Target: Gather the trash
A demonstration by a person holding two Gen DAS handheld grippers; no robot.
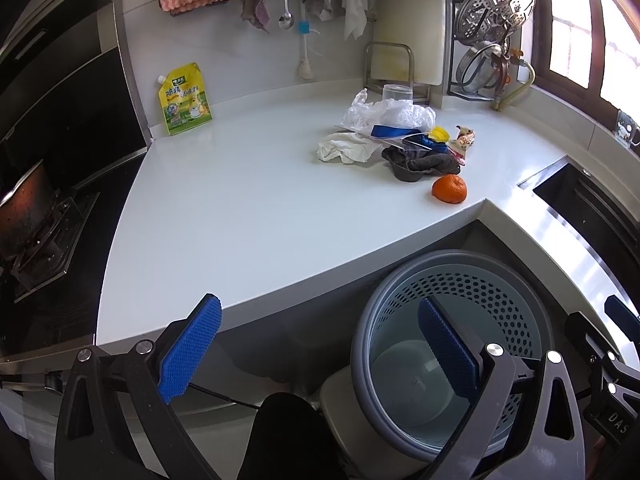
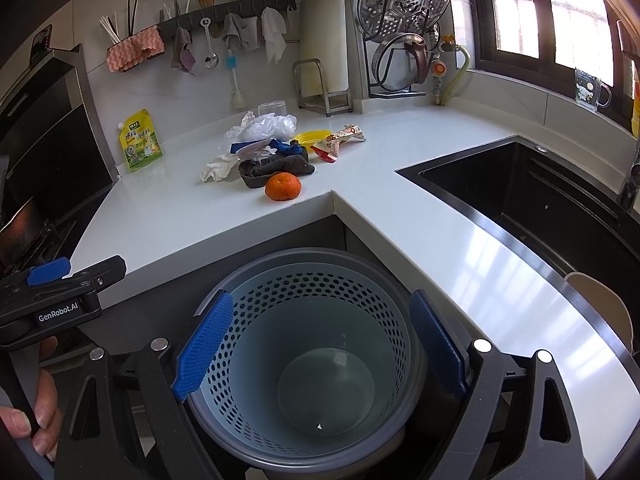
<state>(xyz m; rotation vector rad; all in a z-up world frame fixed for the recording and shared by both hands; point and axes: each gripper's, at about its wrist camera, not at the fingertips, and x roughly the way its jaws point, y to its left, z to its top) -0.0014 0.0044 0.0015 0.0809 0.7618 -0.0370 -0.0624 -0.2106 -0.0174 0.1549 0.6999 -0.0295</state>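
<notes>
A heap of trash lies on the white counter (image 1: 240, 208): a clear plastic bag (image 1: 390, 114), a crumpled white tissue (image 1: 342, 148), a dark rag (image 1: 420, 164), a yellow lid (image 1: 440, 133), a snack wrapper (image 1: 464, 140) and an orange peel (image 1: 449, 189). The heap also shows in the right wrist view, with the peel (image 2: 283, 186) nearest. A grey perforated bin (image 2: 312, 360) stands empty below the counter corner. My left gripper (image 1: 316, 352) is open and empty, near the counter's front edge. My right gripper (image 2: 320, 348) is open and empty, right above the bin.
A yellow pouch (image 1: 185, 100) leans on the back wall. A black sink (image 2: 540, 196) is at the right. A stove with a pot (image 1: 24, 216) is at the left. A dish rack (image 2: 404, 28) and hanging utensils line the back.
</notes>
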